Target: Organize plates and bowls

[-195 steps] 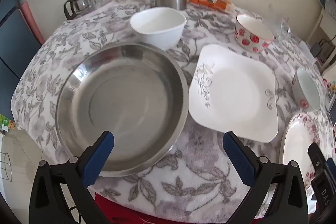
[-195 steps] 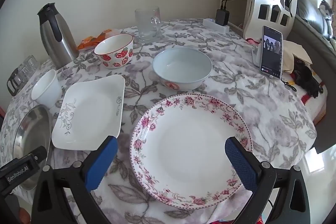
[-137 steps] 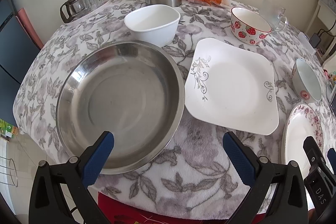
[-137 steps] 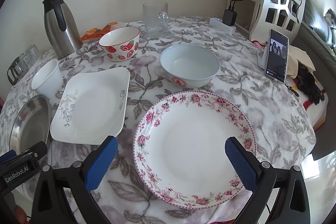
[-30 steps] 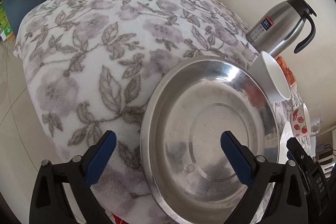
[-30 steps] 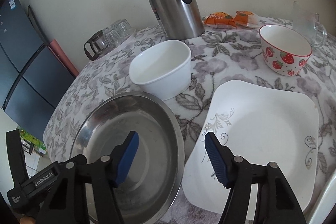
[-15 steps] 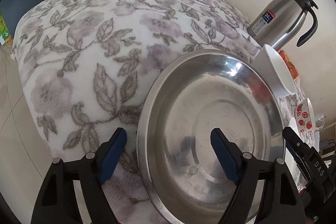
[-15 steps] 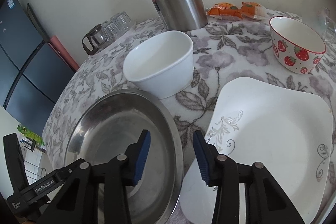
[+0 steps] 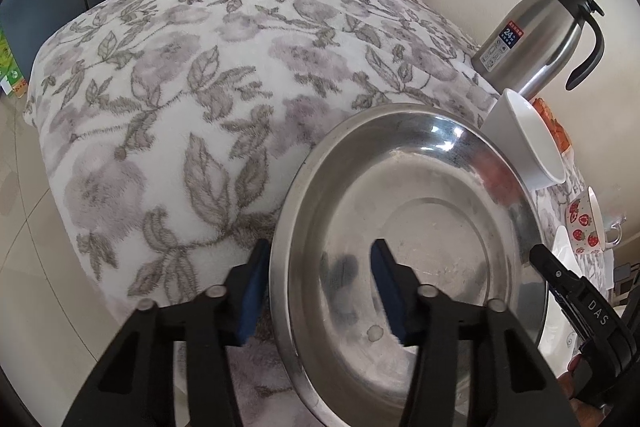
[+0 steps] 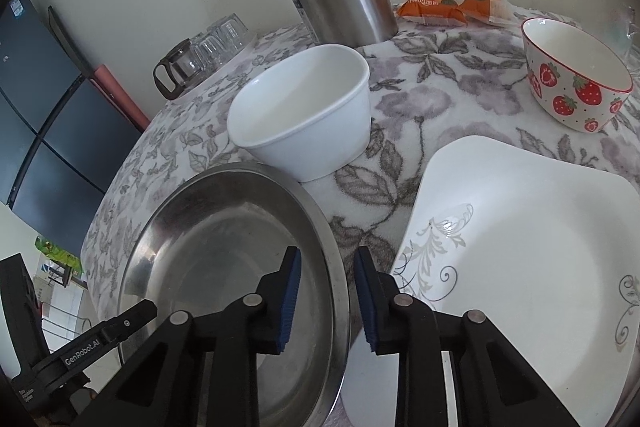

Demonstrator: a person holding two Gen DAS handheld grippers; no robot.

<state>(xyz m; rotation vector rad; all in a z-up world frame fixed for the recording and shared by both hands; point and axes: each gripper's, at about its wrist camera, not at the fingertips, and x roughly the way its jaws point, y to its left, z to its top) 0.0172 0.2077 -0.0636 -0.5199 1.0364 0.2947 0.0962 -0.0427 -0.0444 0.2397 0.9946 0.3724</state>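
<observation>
Half a second on, we have narrowed both grippers astride opposite rims of the round stainless-steel basin (image 9: 408, 251) at the table's near-left: left gripper (image 9: 318, 291) and right gripper (image 10: 325, 297) part-closed, neither visibly clamped; lifting looks imminent.

Soft, even daylight fills both views, its source seemingly off-frame. The round stainless-steel basin (image 9: 420, 227) carries a bright glare streak and smeared reflections. Shadows stay faint. Fisheye distortion bends the flowered grey-white tablecloth (image 9: 180, 87); black vignetting rings the sharp frames.
</observation>
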